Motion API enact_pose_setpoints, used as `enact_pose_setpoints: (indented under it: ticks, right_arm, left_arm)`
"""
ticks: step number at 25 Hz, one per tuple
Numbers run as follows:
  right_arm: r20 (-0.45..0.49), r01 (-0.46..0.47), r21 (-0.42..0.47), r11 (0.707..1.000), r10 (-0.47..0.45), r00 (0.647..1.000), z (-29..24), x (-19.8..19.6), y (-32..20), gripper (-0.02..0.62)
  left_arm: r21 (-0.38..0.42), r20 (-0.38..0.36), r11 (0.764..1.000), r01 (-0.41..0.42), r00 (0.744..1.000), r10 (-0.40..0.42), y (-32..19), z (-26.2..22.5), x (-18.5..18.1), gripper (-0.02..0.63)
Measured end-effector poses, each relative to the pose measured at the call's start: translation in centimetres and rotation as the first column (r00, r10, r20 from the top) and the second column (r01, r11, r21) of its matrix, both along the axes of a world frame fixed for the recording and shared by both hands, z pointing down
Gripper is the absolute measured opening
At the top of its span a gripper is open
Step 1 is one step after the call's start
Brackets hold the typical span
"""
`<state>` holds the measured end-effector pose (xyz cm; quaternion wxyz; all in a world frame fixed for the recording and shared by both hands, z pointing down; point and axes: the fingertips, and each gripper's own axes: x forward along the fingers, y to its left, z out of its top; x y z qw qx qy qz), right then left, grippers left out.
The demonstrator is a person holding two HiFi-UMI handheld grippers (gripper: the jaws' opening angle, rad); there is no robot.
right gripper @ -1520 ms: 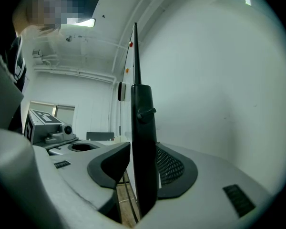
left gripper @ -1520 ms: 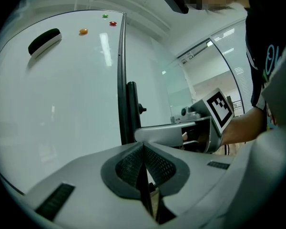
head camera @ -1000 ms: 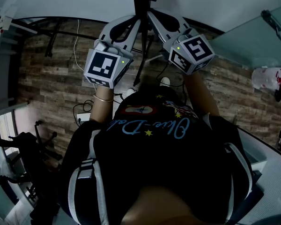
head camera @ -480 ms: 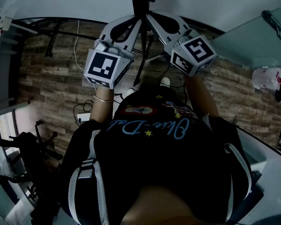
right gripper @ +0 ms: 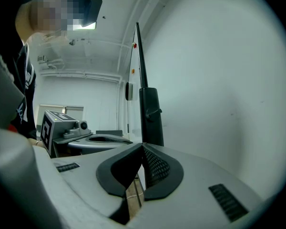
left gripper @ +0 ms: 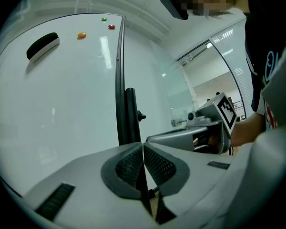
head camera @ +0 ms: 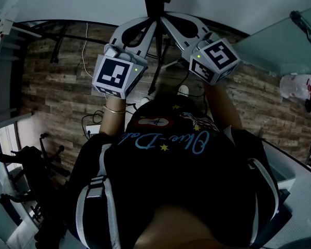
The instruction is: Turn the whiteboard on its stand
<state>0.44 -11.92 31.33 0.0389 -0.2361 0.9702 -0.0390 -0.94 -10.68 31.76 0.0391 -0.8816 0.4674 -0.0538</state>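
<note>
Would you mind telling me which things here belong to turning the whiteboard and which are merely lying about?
Part of the job:
- whiteboard
- black stand post
- left gripper, jaws shut
- right gripper, jaws shut

Just there:
- black eraser, stuck on the board
- orange magnet, red magnet and green magnet, also on the board
- glass panel

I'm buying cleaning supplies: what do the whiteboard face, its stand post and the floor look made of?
Whiteboard: glossy white coated panel, likely enamel or melamine; a bright light streak reflects in it. Stand post: black, matte, probably painted metal. Floor: wood-look planks with visible grain; real or laminate unclear.
</note>
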Motion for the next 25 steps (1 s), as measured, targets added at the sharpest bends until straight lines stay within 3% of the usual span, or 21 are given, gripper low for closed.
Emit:
enact_pose_setpoints:
  ticks: [25]
  right_arm:
    - [0.06,0.05,-0.02,0.999,-0.048,0.997,-0.5,1.3,-0.2,0.028]
  left_arm:
    - [0.007,0.016,0.999,-0.051,0.999,0.051,-0.1,-0.3,2.3,0.021]
